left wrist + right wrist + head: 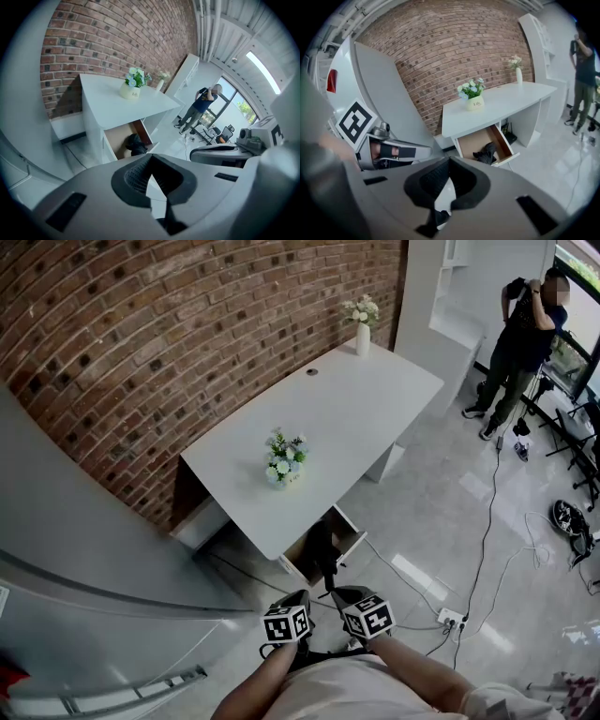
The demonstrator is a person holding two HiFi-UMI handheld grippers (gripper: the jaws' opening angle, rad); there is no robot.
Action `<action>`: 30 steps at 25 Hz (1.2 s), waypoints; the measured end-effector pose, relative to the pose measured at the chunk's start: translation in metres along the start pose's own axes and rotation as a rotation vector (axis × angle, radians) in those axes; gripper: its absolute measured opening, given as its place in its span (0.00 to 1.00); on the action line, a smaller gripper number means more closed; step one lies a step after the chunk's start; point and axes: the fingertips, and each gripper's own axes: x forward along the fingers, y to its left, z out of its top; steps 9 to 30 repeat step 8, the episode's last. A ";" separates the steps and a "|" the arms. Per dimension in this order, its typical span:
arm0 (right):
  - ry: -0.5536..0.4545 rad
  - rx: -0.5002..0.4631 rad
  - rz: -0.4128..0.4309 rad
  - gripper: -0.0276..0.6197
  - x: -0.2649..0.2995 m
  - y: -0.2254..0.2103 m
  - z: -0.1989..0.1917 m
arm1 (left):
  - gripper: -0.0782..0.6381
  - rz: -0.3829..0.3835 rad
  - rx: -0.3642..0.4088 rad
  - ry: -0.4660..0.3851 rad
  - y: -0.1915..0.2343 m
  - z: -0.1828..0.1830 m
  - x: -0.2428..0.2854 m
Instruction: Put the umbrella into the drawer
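I'm holding the left gripper (151, 187) and right gripper (445, 196) closed and empty. The black folded fabric umbrella (486, 153) is lying in the open white drawer (471, 142) (probably light, floppy, slippery), so I'm favouring its stiffer middle.

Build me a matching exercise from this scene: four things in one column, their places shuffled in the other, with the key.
Things
1. black umbrella
2. white vase
3. small flower pot
4. power strip

Places
A. on the floor
B. on the white desk, toward the drawer end
C. in the open drawer
D. at the desk's far end, near the brick wall

Pairs: 1-C, 2-D, 3-B, 4-A
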 end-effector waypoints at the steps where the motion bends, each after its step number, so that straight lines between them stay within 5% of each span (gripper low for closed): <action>1: 0.000 -0.002 -0.001 0.07 0.001 0.000 0.001 | 0.12 -0.001 -0.002 0.002 0.001 0.000 0.001; 30: 0.019 -0.041 -0.015 0.07 0.002 0.004 0.004 | 0.12 -0.009 -0.011 0.012 0.004 0.006 0.004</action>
